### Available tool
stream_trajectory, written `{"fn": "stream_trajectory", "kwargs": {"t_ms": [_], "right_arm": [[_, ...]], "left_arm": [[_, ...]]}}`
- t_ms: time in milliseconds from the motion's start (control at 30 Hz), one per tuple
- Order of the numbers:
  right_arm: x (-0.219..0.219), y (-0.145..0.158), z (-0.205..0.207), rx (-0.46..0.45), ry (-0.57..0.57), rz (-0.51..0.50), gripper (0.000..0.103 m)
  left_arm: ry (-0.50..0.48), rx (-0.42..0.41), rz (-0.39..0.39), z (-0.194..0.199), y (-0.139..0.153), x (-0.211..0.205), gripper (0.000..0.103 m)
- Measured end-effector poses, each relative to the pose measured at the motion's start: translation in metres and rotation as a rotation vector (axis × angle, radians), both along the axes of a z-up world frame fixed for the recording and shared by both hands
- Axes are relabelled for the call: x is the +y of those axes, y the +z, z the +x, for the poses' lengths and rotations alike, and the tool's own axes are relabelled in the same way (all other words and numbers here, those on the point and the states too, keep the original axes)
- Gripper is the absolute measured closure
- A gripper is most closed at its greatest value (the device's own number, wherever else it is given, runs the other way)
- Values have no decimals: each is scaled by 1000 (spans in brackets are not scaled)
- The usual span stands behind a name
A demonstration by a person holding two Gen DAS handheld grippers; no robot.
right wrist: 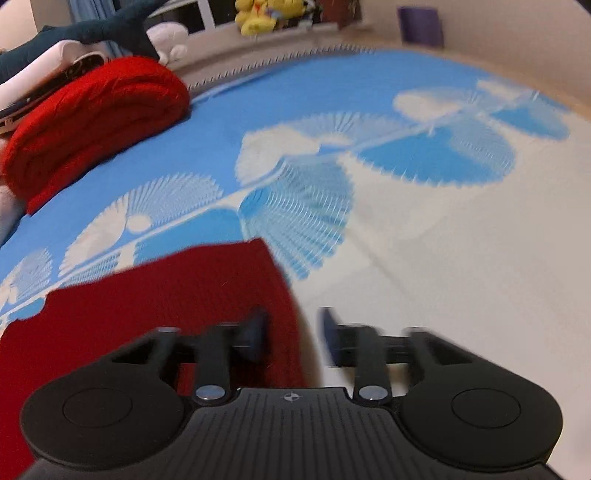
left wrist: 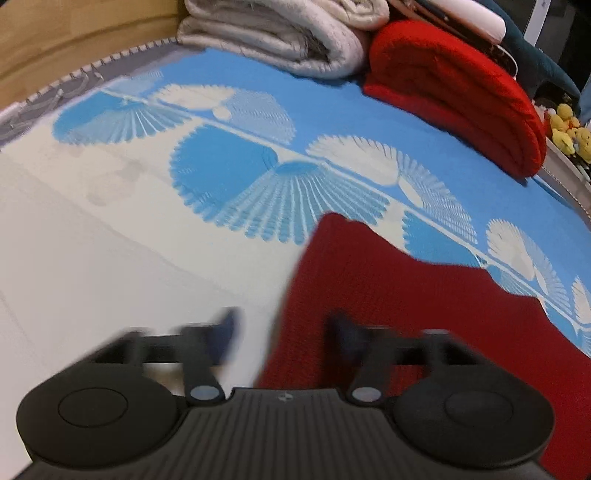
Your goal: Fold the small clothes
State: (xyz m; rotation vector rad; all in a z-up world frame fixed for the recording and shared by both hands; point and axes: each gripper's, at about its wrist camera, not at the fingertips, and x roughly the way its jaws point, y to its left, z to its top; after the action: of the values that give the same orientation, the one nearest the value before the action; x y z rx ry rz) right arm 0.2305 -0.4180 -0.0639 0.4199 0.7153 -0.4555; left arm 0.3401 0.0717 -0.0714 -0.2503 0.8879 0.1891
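Black housing fills the bottom of both wrist views, with two blurred dark fingers reaching up from it. In the left wrist view the left gripper [left wrist: 282, 334] has its jaws spread wide with nothing pinched; its right finger lies over the left edge of the dark red knit garment [left wrist: 413, 306], its left finger over the pale part of the bedspread [left wrist: 92, 258]. The garment spreads from the lower centre towards the lower right of that frame, flat on the blue and white fan-patterned cover.

In the right wrist view the right gripper [right wrist: 293, 334] is also parted, somewhat less widely, and holds nothing; its left finger sits over the garment's right edge, its right finger over pale cloth. There the dark red knit garment [right wrist: 159, 306] occupies the lower left.

Further back, a folded bright red blanket [left wrist: 458, 92] lies at the upper right of the left view, beside a rolled grey quilt [left wrist: 280, 33] at the top centre. Yellow plush toys [right wrist: 258, 16] sit at the top of the right view.
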Motion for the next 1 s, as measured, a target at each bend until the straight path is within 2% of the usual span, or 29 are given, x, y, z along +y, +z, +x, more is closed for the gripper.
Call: {"fn": "stream_trajectory", "kwargs": {"t_ms": [33,133,267,367,433,533,633,700,833,1000], "right_arm": [[-1,7,-4,-20,-11,-5,32],[2,35,-26,-82,1,-27,30],[25,71,-68,-169,91,-52,22],[57,87,-104,-225,158,-82,14],[77,86,-130,-230,188,-77,13],[100,76,-164,-200,220,-16,12],[110,65,-191,-169,202,78,12],[113,56,-205,-149,167,140,12],[119,35,-211,-63,158,240,12],[124,28,-204,-38,154,215,12]], "left_arm": [[18,-8,21,-2,4,0,8],[20,-29,48,-8,16,0,2],[-59,5,87,-26,26,-16,1],[-132,15,137,-59,33,-31,1],[-160,4,148,-83,41,-40,0],[-200,-9,151,-125,48,-53,0],[-203,8,141,-171,36,-56,0],[-206,51,130,-191,22,-57,0],[-198,101,138,-200,6,-56,0],[-212,70,181,-200,4,-59,0]]}}
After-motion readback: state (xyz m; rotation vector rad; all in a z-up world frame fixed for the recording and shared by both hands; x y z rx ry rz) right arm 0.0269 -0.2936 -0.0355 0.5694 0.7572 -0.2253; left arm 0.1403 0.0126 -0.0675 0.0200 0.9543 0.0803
